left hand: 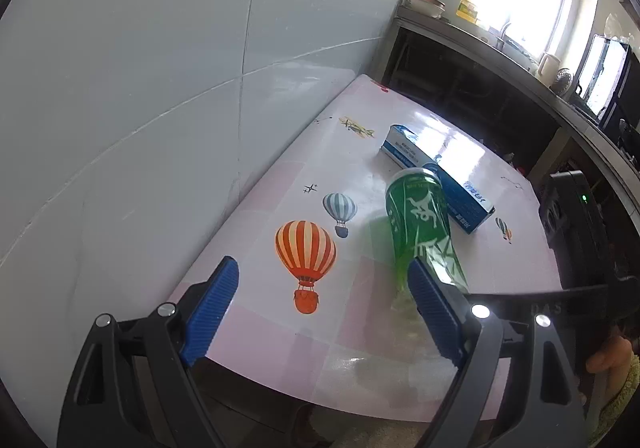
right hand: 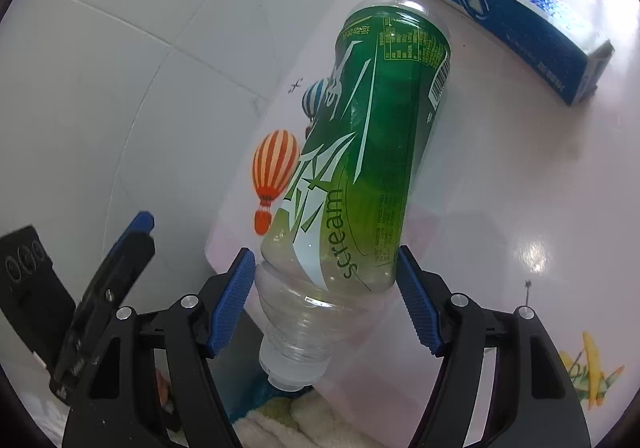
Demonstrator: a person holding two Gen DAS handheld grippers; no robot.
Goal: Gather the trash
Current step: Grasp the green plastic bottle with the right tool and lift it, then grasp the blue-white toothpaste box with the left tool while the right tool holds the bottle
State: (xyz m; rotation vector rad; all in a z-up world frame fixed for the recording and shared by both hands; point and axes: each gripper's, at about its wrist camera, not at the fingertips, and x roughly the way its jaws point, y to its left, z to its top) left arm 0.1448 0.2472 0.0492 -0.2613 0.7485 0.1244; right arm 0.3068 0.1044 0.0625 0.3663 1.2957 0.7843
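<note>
Where the left wrist view looks along its own fingers, the left gripper (left hand: 320, 312) hovers over the near edge of the table (left hand: 248, 232), jaws spread wide with nothing between them. Items on the pink, balloon-printed table: one green plastic bottle (left hand: 420, 224), its base toward the far end, its neck hidden behind the right-hand blue pad (left hand: 432, 312); one blue and white carton box (left hand: 436, 172), lying flat just behind the bottle. White tiled wall (left hand: 140, 68) to the left; dark counter (left hand: 520, 60) with window beyond.

Right wrist view: right gripper (right hand: 326, 296), jaws set at medium width, one blue pad on each side of the bottle (right hand: 372, 152) at its shoulder; whether the pads press the plastic cannot be told. Bottle tilted, capless neck nearest the camera and past the table (right hand: 520, 176) edge. Box (right hand: 512, 12) lies apart at the upper right. Left gripper (right hand: 116, 256) visible at the lower left.
</note>
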